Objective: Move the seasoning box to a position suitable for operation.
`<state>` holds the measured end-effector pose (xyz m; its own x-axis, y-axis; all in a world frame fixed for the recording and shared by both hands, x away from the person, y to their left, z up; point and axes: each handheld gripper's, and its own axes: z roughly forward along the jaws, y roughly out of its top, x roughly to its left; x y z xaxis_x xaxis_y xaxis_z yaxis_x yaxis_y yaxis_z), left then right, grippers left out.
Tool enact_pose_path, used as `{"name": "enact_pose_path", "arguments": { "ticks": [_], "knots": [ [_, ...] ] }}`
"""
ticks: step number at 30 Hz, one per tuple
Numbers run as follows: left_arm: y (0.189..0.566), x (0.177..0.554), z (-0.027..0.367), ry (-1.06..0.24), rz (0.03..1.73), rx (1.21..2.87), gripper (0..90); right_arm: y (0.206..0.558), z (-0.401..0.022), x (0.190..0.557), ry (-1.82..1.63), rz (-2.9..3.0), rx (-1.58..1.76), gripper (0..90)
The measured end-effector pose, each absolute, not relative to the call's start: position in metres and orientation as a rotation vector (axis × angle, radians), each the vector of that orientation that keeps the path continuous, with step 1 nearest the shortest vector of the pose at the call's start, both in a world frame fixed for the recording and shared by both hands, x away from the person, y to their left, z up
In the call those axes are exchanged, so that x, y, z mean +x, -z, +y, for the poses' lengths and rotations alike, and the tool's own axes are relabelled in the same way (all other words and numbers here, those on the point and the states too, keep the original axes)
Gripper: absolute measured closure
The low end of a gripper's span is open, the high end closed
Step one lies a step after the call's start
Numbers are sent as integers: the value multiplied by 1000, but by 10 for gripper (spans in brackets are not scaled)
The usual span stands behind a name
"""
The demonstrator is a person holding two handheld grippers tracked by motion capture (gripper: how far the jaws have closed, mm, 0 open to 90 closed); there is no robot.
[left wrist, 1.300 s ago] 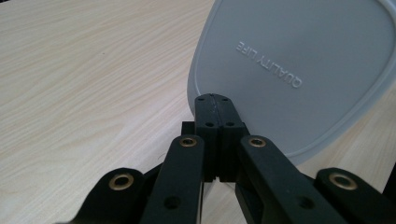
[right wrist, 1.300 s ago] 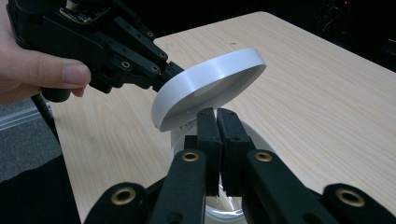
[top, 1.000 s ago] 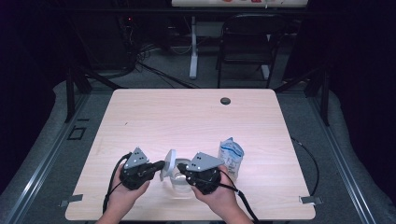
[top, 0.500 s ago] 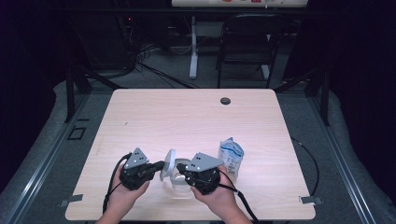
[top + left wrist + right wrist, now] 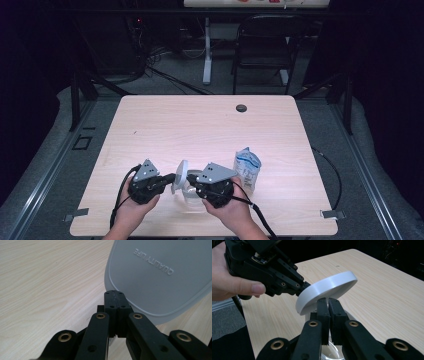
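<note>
Lid [image 5: 179, 176] of the container stands lifted on edge between my two tongs, tilted, near the front edge of the worktop [image 5: 200, 125]. My left tongs [image 5: 172, 177] are closed tight on its rim; in the left gripper view the pads meet on the lid's edge [image 5: 160, 277], with the raised lettering facing me. My right tongs [image 5: 192, 181] are closed as well, and in the right gripper view they [image 5: 328, 301] pinch something thin at the rim of the clear container [image 5: 192, 186] below the lid; the lid's white edge [image 5: 324, 288] hangs just above their tips. I cannot tell exactly which part of the container they grip.

One lid, one clear container, one small white and blue pouch [image 5: 247, 168], two tongs. The pouch stands upright just to the right of my right hand [image 5: 230, 207], close but apart from it. The container sits on the worktop, between my hands, slightly toward the right one.

Behind the lid the whole far half of the worktop lies bare, up to the dark round grommet [image 5: 241, 107] near the back edge. To the left of my left hand [image 5: 132, 210] there is open wood out to the left edge. The front edge lies just under my wrists, so room on that side is tight.
</note>
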<state>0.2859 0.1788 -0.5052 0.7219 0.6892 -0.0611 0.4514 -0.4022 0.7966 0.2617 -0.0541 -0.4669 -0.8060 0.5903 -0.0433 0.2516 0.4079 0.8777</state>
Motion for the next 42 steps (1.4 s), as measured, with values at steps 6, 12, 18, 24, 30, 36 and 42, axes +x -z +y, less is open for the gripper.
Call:
{"name": "enact_pose_path", "arguments": {
  "ticks": [6, 12, 18, 24, 30, 36, 42],
  "knots": [
    [505, 286, 181, -362, 866, 2057, 891, 463, -50, 262, -1362, 2322, 709, 881],
    [502, 288, 188, -364, 892, 2030, 865, 462, -45, 263, -1370, 2323, 703, 882],
    [504, 289, 194, -373, 911, 2018, 814, 461, -40, 262, -1369, 2328, 694, 881],
    [505, 290, 198, -379, 924, 2006, 770, 462, -40, 262, -1362, 2331, 688, 872],
    [508, 291, 205, -382, 943, 1991, 696, 462, -43, 263, -1365, 2330, 688, 802],
    [509, 292, 209, -395, 948, 1979, 633, 465, -50, 264, -1362, 2330, 717, 699],
    [512, 292, 214, -392, 961, 1957, 607, 468, -60, 263, -1363, 2320, 747, 654]
  ]
}}
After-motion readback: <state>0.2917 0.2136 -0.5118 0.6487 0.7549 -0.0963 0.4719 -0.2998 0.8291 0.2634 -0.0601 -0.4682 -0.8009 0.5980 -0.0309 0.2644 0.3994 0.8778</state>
